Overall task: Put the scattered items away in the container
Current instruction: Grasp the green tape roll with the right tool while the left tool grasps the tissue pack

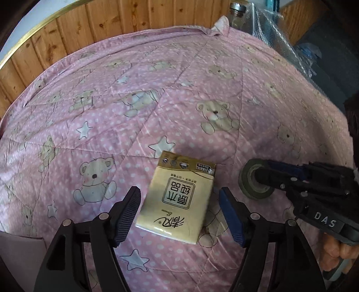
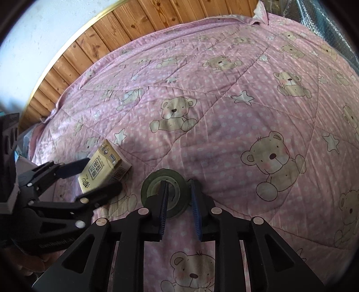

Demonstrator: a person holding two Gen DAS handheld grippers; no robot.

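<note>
The left tongs (image 1: 178, 213) are standing apart, one finger on each side of the tissue pack (image 1: 177, 200), with a gap showing on both sides, so nothing is being squeezed. The pack is lying flat on the quilt (image 1: 157, 89), printed face up, and reaching beyond the fingertips. Just right of it, the right tongs (image 2: 178, 202) are straddling the wall of the tape roll (image 2: 165, 193): one finger is sitting in the roll's hole and the other outside its right rim. The fingers are narrowly apart, and whether they are pressing on the roll is something I cannot tell. The roll is lying flat on the quilt, close to the pack but not touching it. A hand (image 1: 334, 253) is gripping the handle of the right tongs at the near right edge of the left view.

Farther off, the pink bear-and-star quilt is covering the bed out to a wooden wall (image 1: 101, 20) at the far side. At the far right corner a glass jar (image 1: 237, 13) is standing beside crinkled clear plastic (image 1: 276, 29)
</note>
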